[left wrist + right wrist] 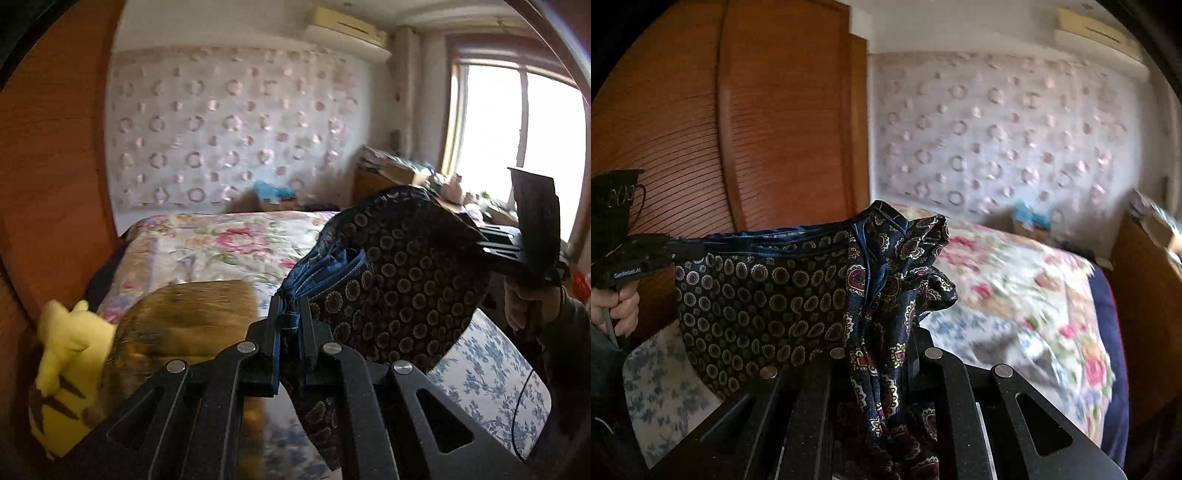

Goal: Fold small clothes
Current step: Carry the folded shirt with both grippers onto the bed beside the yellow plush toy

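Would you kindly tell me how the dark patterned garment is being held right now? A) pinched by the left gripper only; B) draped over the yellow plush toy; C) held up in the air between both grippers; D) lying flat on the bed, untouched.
C: the left gripper and the right gripper are each shut on an edge of the patterned garment, which hangs between them above the bed.

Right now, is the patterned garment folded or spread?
Spread, not folded: the patterned garment hangs stretched in the air between the left tool and right tool, above the bed.

Floral bedspread (221, 240), yellow plush toy (62, 369), wooden wardrobe (738, 129), window (517, 129)
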Action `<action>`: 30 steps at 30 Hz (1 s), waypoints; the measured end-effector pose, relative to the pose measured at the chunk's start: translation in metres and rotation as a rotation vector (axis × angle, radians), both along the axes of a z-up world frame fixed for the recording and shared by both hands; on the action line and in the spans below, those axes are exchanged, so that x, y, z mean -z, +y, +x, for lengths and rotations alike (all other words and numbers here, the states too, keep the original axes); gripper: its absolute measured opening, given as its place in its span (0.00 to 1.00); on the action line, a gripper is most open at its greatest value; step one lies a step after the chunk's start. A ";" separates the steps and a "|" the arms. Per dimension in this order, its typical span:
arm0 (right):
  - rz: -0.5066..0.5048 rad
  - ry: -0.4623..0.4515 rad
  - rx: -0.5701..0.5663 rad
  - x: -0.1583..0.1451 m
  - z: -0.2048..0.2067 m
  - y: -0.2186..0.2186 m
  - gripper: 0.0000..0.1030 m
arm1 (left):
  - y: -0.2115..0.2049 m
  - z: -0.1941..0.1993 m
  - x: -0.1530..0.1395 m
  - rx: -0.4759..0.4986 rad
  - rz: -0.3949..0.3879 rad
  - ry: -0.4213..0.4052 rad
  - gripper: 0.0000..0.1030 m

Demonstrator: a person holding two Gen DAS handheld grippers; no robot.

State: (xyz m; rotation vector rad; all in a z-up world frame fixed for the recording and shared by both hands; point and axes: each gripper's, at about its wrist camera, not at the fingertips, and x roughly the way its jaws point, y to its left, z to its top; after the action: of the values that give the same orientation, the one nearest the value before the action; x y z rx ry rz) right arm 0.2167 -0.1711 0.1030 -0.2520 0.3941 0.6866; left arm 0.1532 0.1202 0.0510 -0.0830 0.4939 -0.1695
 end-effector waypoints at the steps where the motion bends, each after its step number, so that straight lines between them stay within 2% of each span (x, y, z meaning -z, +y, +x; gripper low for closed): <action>1: -0.016 -0.016 -0.015 -0.004 0.006 0.011 0.10 | 0.011 -0.002 0.002 -0.025 -0.010 0.002 0.07; 7: -0.086 -0.094 -0.142 -0.024 0.038 0.070 0.10 | 0.061 -0.023 0.017 -0.145 -0.066 -0.009 0.07; 11: -0.146 -0.099 -0.222 -0.030 0.071 0.113 0.10 | 0.085 -0.043 0.033 -0.211 -0.108 0.002 0.07; 14: -0.215 -0.081 -0.251 -0.021 0.109 0.150 0.10 | 0.098 -0.043 0.051 -0.265 -0.108 0.045 0.07; 22: -0.312 -0.027 -0.255 0.020 0.183 0.204 0.13 | 0.110 -0.036 0.077 -0.336 -0.064 0.111 0.07; 27: -0.264 0.032 -0.171 0.016 0.204 0.208 0.49 | 0.104 -0.036 0.087 -0.347 0.000 0.138 0.07; 30: -0.211 0.026 -0.147 0.013 0.191 0.195 0.54 | 0.101 -0.039 0.084 -0.351 0.014 0.135 0.07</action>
State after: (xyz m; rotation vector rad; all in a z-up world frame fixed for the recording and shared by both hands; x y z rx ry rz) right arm 0.4080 0.0237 0.0899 -0.4763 0.4766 0.7937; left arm 0.1145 0.2210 -0.0330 -0.1669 0.6071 0.1838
